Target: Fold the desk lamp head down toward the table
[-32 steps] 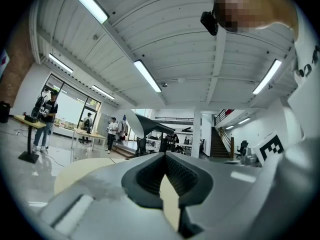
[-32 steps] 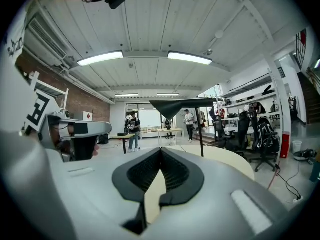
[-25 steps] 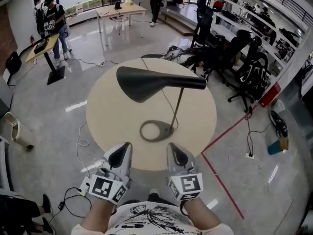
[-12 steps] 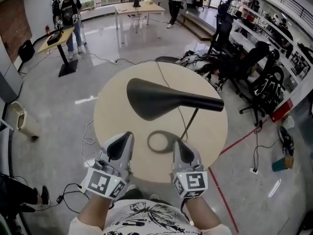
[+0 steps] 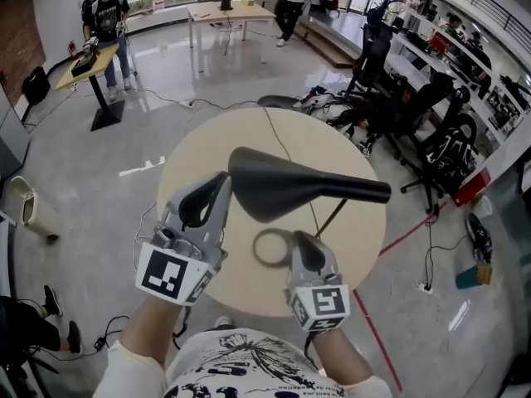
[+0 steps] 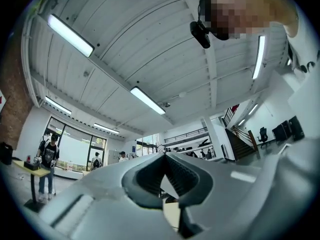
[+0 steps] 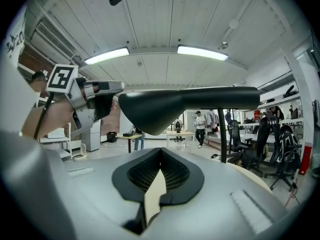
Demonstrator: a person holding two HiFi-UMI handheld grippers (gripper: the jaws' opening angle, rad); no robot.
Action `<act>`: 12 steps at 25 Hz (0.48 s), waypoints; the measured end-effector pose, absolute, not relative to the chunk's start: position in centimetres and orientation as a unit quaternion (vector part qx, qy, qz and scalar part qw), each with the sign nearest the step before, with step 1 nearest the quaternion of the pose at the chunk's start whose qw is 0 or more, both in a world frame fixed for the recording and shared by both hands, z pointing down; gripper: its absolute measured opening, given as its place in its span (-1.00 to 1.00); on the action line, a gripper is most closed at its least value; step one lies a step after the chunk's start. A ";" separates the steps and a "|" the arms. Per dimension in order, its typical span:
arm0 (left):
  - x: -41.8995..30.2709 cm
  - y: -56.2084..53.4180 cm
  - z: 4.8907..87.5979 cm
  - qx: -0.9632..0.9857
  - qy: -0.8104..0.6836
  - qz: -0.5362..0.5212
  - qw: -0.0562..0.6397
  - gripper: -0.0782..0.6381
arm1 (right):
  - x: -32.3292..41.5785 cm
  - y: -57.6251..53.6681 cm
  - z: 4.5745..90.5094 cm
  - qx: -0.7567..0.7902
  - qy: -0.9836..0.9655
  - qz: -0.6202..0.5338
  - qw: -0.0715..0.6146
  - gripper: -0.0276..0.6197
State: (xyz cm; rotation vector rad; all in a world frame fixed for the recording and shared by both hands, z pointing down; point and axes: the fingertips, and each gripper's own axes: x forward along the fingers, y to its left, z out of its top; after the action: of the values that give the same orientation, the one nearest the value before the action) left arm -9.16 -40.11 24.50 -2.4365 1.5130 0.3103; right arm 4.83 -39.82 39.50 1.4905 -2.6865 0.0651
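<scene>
A black desk lamp stands on the round beige table point(image 5: 195, 160). Its long black head point(image 5: 290, 191) lies level, high on a thin slanted stem point(image 5: 333, 216) that rises from a ring base point(image 5: 270, 248). My left gripper point(image 5: 222, 181) is raised, shut and empty, its tip just beside the head's wide left end. The right gripper view shows that same left gripper point(image 7: 107, 101) next to the head point(image 7: 165, 106). My right gripper point(image 5: 300, 240) is low beside the ring base, shut with nothing in it. The left gripper view shows only ceiling and room behind its jaws.
Black office chairs point(image 5: 415, 106) and cables crowd the floor to the right of the table. A red tape line point(image 5: 400, 239) runs along the floor at right. People stand by desks point(image 5: 224, 11) at the far end. A white bin point(image 5: 21, 207) is at left.
My left gripper has risen from the table's near edge up to the wide left end of the lamp head. The right gripper has stayed low near the ring base.
</scene>
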 end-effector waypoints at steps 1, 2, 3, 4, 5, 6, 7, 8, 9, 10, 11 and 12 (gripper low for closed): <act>-9.2 -40.7 24.0 -0.837 0.520 0.105 0.135 -0.76 | 4.7 -40.0 39.5 0.486 -0.873 0.018 0.038 -0.89; -9.3 -41.3 23.6 -0.837 0.519 0.104 0.139 -0.76 | 4.5 -40.1 39.5 0.487 -0.872 0.015 0.041 -0.89; -9.3 -41.8 23.4 -0.837 0.518 0.103 0.140 -0.76 | 4.3 -40.1 39.5 0.488 -0.872 0.013 0.045 -0.89; -9.5 -42.2 23.3 -0.838 0.518 0.103 0.139 -0.76 | 4.1 -40.1 39.6 0.488 -0.872 0.012 0.047 -0.89; -9.6 -42.6 23.4 -0.838 0.519 0.103 0.136 -0.76 | 3.9 -40.1 39.7 0.488 -0.871 0.012 0.048 -0.89; -9.8 -42.8 23.7 -0.838 0.520 0.104 0.132 -0.76 | 3.8 -40.1 39.9 0.489 -0.871 0.012 0.049 -0.89; -9.9 -43.0 24.0 -0.838 0.521 0.105 0.127 -0.76 | 3.8 -40.2 40.1 0.490 -0.870 0.011 0.050 -0.89; -9.9 -43.2 24.3 -0.838 0.521 0.104 0.123 -0.76 | 3.8 -40.3 40.2 0.492 -0.869 0.011 0.051 -0.89; -9.7 -43.3 24.7 -0.840 0.520 0.102 0.119 -0.76 | 3.9 -40.4 40.4 0.494 -0.868 0.012 0.053 -0.89; -9.5 -43.3 25.0 -0.842 0.519 0.099 0.114 -0.76 | 4.0 -40.5 40.6 0.495 -0.867 0.015 0.054 -0.89; -9.3 -43.3 25.5 -0.844 0.517 0.096 0.109 -0.77 | 4.2 -40.5 40.7 0.497 -0.866 0.018 0.055 -0.89; -9.0 -43.2 25.8 -0.846 0.515 0.093 0.104 -0.76 | 4.2 -40.4 40.9 0.498 -0.865 0.022 0.056 -0.89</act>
State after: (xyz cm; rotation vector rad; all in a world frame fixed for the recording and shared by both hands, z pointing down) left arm -9.03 -43.22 25.85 -2.4938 1.5195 0.2729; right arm 4.25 -40.45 40.87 1.5101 -2.6266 0.0658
